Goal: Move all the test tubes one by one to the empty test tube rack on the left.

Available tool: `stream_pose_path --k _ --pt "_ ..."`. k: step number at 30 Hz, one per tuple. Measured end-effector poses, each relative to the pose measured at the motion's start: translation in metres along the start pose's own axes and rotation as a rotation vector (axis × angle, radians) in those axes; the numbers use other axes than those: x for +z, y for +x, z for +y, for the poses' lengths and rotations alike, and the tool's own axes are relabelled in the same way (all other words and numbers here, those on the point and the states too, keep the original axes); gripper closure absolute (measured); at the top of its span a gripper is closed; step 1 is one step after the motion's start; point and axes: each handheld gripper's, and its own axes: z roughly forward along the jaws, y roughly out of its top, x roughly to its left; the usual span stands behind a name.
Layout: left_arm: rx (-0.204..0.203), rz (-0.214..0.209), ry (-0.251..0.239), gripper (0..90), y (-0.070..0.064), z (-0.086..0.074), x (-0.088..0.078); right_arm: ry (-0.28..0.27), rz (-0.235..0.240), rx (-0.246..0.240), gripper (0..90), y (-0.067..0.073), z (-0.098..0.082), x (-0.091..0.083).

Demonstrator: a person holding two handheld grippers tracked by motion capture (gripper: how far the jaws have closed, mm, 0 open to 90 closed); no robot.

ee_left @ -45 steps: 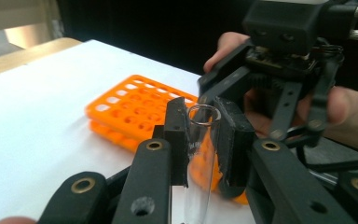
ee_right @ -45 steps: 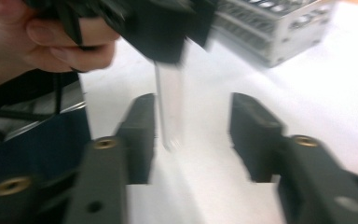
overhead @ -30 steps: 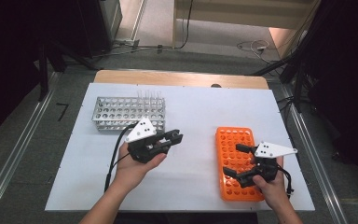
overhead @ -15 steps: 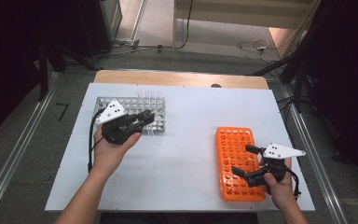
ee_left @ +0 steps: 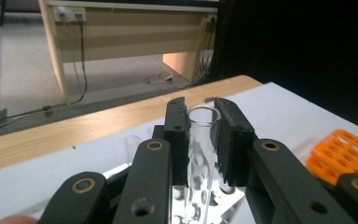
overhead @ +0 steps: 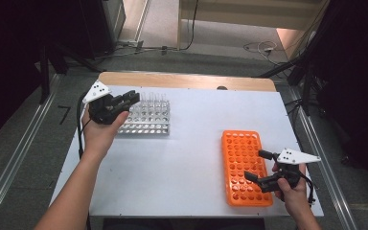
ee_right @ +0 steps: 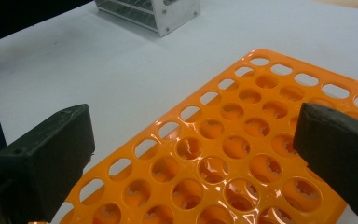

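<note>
- The white counter (overhead: 187, 158) is carrying everything, with a wooden strip (overhead: 187, 80) running along its far edge, behind the metal rack.
- The orange rack (overhead: 244, 167) is lying well to the right of the metal rack and nearer the person, its holes showing empty in the right gripper view.
- The metal rack (overhead: 146, 117) is sitting at the counter's far left, with clear tubes standing along its back row.
- The left gripper (overhead: 127, 99) is hovering at the metal rack's left end, its jaws clamping a glass test tube (ee_left: 199, 154) just under the rim; the tube is standing upright above the rack's holes.
- The right gripper (overhead: 258, 165) is hanging over the orange rack's right edge, far from the metal rack, its jaws spreading wide with nothing between them.
</note>
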Motion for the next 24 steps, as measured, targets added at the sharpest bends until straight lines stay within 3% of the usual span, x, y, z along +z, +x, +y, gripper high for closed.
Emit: stream_pose_path --k 4,10,21,24 --pt "0.000 0.042 0.000 74.8 0.010 0.004 0.012 -0.002 0.003 0.001 0.0 0.000 0.000 0.000" --pt "-0.040 0.090 -0.018 74.8 0.023 0.004 0.031 -0.004 0.004 0.003 0.0 -0.002 0.000 -0.001" --pt "-0.065 0.203 0.010 74.8 0.035 -0.005 0.056 -0.009 0.004 -0.002 0.0 -0.003 0.000 -0.004" --pt "-0.048 0.216 0.026 74.8 0.034 -0.007 0.060 0.000 0.008 -0.002 0.0 -0.002 -0.001 -0.002"
